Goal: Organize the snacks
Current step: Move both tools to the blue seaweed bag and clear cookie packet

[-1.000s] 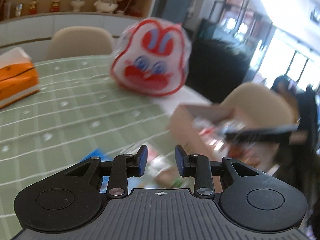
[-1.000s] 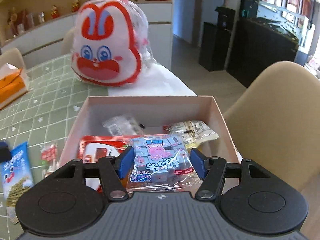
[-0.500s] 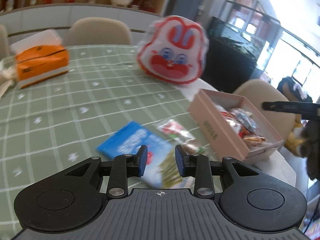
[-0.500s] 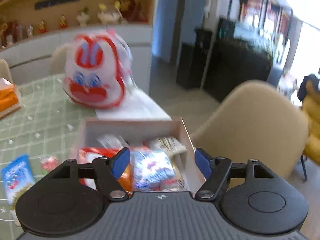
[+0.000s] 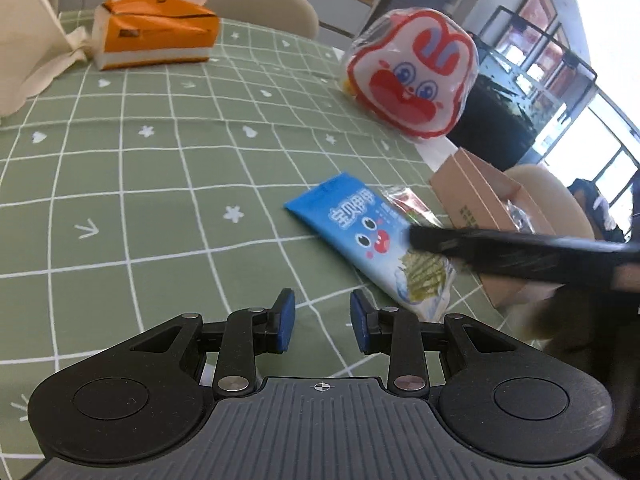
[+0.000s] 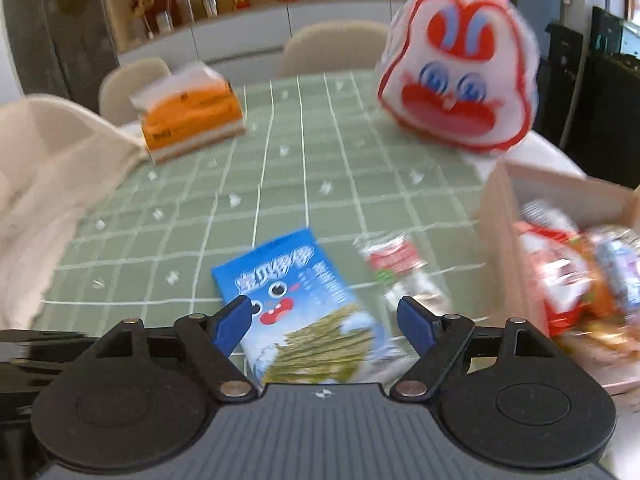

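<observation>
The left gripper (image 5: 322,322) points down at the green checked tablecloth (image 5: 160,168); its jaws stand partly apart with only bare cloth between them, so it is released and grasps nothing. The right gripper (image 6: 324,322) hangs above the blue snack packet (image 6: 304,304); its jaws are opening, and the packet lies flat on the cloth below and between the blue pads (image 6: 232,322), which do not press on it. In the left wrist view, a finger of the right gripper (image 5: 500,252) crosses in front of the blue snack packet (image 5: 368,240) from the right side. A small red and clear packet (image 6: 400,268) lies just beside the blue packet, between it and the cardboard box (image 6: 504,216). The box sits near the table edge, open at the top, and holds several snacks, among them a red and white packet (image 6: 560,276); the picture is too blurred there to identify the others. A rabbit-face bag (image 6: 456,76), red and white, stands upright on the table beyond the box. An orange tissue box (image 5: 156,32) rests well apart from the snacks at the far side of the cloth, with a cream cloth (image 6: 52,184) beside it. Beige chairs (image 5: 264,4) stand behind the table.
</observation>
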